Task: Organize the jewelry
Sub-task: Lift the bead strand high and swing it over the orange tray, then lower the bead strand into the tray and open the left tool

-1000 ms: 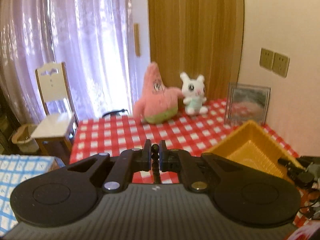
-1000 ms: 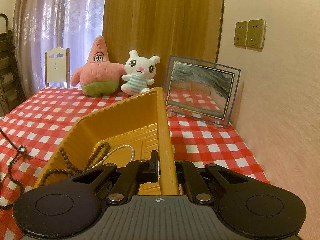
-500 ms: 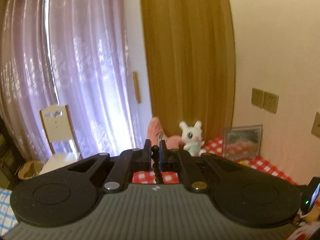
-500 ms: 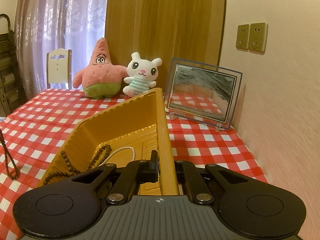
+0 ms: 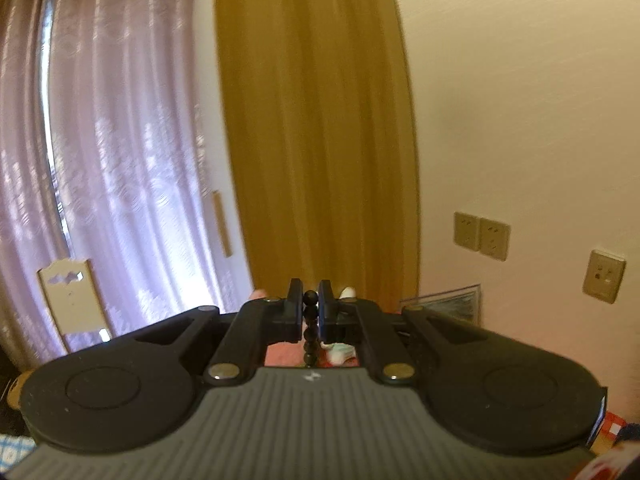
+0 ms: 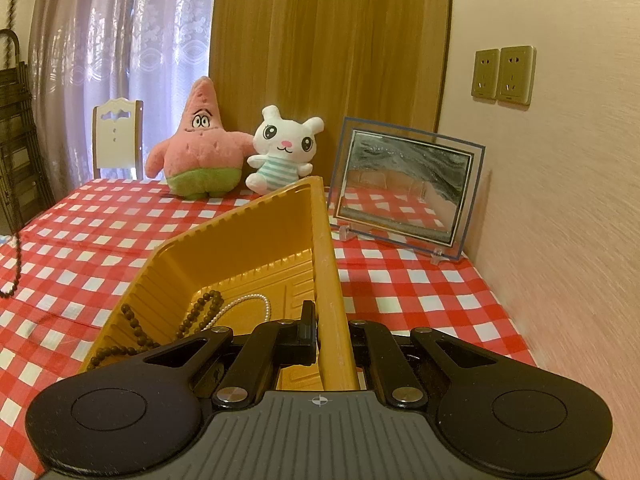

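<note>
The left tool pinches a dark bead string, lifted high; the string hangs at the far left of the right view. The right tool grips the rim of the yellow tray (beads and a pearl strand lie inside) on the tabletop.

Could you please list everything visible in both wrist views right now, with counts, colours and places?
Tray: 1, yellow, on the checked tablecloth, rim pinched.
Bead strings in tray: 1 brown, 1 white pearl.
Dark bead string: 1, lifted, hanging at far left of the right view.
Plush toys: pink star, white bunny, table's far edge.
Framed picture: 1, by the wall.
Wall sockets: 2, gold.
Chair: 1, white.
Left gripper: shut on beads.
Right gripper: shut on tray.
</note>
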A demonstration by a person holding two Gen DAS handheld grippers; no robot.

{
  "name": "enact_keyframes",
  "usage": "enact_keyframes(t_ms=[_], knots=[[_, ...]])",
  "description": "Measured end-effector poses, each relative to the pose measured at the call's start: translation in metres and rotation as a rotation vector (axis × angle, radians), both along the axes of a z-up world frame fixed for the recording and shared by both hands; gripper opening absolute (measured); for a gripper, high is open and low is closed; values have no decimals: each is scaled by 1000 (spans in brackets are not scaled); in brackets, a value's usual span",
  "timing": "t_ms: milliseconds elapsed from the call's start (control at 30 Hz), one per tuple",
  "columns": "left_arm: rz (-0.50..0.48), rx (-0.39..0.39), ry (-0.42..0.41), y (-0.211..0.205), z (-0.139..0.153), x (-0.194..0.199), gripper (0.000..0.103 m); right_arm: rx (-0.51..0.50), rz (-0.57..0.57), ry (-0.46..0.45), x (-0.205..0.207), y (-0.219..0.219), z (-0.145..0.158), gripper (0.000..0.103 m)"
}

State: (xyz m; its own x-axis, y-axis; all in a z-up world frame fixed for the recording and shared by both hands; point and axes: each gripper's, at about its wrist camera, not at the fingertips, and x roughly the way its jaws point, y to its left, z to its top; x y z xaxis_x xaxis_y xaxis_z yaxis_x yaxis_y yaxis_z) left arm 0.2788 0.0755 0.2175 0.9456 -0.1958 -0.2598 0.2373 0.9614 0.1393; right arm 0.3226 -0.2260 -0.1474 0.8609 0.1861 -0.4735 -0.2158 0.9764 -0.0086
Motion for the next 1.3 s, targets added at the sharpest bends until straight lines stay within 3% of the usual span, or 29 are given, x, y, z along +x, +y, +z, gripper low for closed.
enact_keyframes(t_ms=[200, 400, 567, 733, 1067, 1300], knots=[[-117, -33, -24, -29, 7, 13, 6, 3, -1, 0, 1, 0, 1, 5], [-241, -119, -49, -60, 7, 27, 6, 7, -2, -1, 2, 1, 2, 5], [-300, -168, -12, -79, -11, 43, 6, 10, -4, -1, 2, 1, 2, 5], [-294, -177, 95, -91, -57, 60, 6, 13, -6, -1, 2, 1, 3, 5], [-231, -217, 431, -104, -188, 98, 6, 13, -8, 2, 1, 0, 1, 5], [-214, -271, 514, -108, -236, 98, 6, 16, -9, 7, -2, -2, -3, 5]])
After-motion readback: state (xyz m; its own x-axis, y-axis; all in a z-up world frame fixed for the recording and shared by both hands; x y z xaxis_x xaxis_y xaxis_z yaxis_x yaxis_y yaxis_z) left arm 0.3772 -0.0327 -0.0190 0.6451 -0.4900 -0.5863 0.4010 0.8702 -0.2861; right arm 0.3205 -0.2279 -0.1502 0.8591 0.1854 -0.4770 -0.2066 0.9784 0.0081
